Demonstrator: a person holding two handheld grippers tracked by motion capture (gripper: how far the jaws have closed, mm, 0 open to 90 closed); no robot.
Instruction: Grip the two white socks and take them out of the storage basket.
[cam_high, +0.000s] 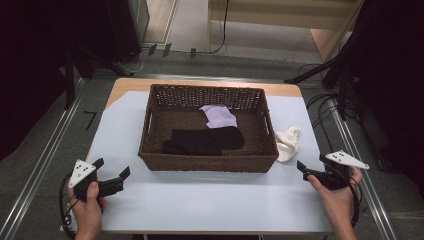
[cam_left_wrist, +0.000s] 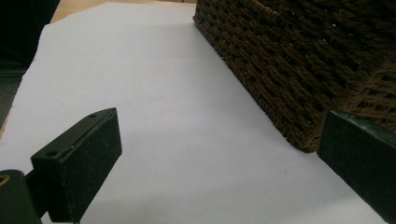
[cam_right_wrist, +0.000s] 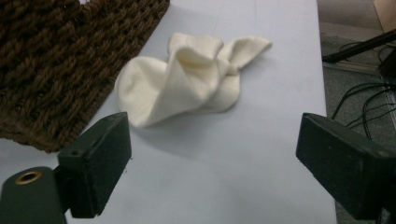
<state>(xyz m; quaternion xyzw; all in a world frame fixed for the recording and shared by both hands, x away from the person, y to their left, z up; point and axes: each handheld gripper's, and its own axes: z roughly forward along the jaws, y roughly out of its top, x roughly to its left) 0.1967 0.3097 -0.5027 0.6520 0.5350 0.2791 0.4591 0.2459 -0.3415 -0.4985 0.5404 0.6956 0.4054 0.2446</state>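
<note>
Cream sock (cam_right_wrist: 187, 79) crumpled on the counter (cam_high: 210, 200) just beside the wicker basket (cam_high: 207, 162), at twelve o'clock from the right gripper (cam_right_wrist: 210, 163), long axis running eight to two, far from the left gripper (cam_high: 111, 173); fingers on both spread wide, holding nothing.

Being cut off at the bottom edge: both forearms. Lying partly hidden behind the basket (cam_high: 208, 162) rim: a cream sock (cam_high: 288, 142) and black garment (cam_high: 206, 140).

Each hand grips a black gripper: the left gripper (cam_high: 111, 169) and right gripper (cam_high: 301, 166) carry flat block jaws, a pale grey three-cornered plate with dark dots, and a trailing black cable.
</note>
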